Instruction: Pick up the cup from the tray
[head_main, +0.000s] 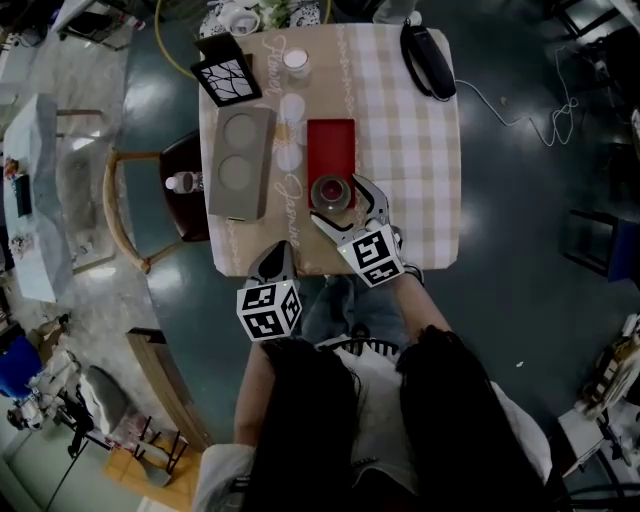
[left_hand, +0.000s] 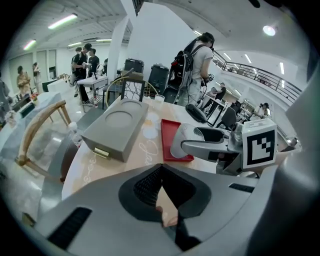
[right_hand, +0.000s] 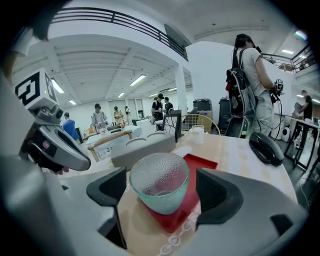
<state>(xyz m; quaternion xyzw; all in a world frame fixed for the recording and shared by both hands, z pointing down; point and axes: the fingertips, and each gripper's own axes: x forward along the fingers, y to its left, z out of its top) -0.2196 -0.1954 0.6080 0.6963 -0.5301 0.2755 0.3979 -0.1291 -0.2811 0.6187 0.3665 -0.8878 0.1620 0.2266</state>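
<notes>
- Straddling the glass cup (head_main: 330, 192) on the red tray (head_main: 331, 140), the right gripper (right_hand: 162, 192) has its jaws wide, clear of it.
- Left gripper (left_hand: 161, 167), lower centre, has its jaws pressed together.

The surface (head_main: 410, 150) is wearing a beige cloth, checked on its right part and plain with looping script on its left. A red tray (head_main: 331, 150) is lying lengthwise near the middle, reaching toward the near edge. A grey box (head_main: 240, 162) with two round hollows is resting near its left side. Pale discs (head_main: 291, 107) are lying along the script band between them. A black-framed panel (head_main: 226, 80) with a white branching pattern and a clear tumbler (head_main: 296, 62) are sitting toward the far edge. A black handset-like device (head_main: 428, 60) is lying at the far right corner.
</notes>
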